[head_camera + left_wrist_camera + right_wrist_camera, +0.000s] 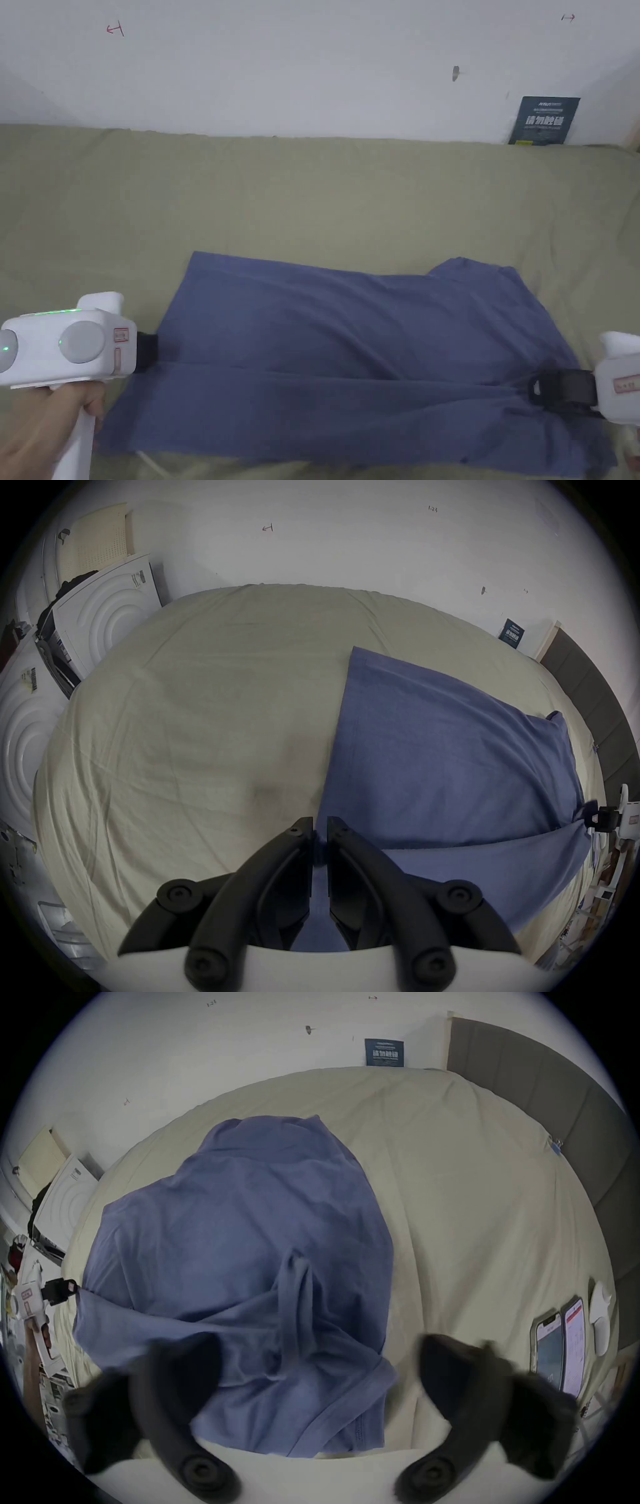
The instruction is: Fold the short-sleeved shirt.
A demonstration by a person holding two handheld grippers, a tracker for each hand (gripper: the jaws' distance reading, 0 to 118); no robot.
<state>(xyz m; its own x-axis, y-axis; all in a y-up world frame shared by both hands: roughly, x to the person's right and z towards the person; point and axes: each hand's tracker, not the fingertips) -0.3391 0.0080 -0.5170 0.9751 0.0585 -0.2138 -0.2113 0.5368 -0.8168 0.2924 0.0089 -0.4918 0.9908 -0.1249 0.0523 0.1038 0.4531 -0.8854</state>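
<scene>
A blue short-sleeved shirt [350,350] lies spread sideways on the beige bed sheet [312,187], with a fold running lengthwise near the front. My left gripper [150,353] is at the shirt's left edge; in the left gripper view [320,830] its jaws are shut on a pinch of the blue fabric [433,757]. My right gripper [540,389] is at the shirt's right end. In the right gripper view [318,1352] its jaws are spread wide and blurred, with the bunched shirt [225,1251] lying between and beyond them.
Two phones [549,1348] and a white device [599,1321] lie on the bed's right edge. A grey padded headboard [554,1096] is at the right. White appliances [104,615] stand past the bed's left end. A dark sign [544,120] leans on the wall.
</scene>
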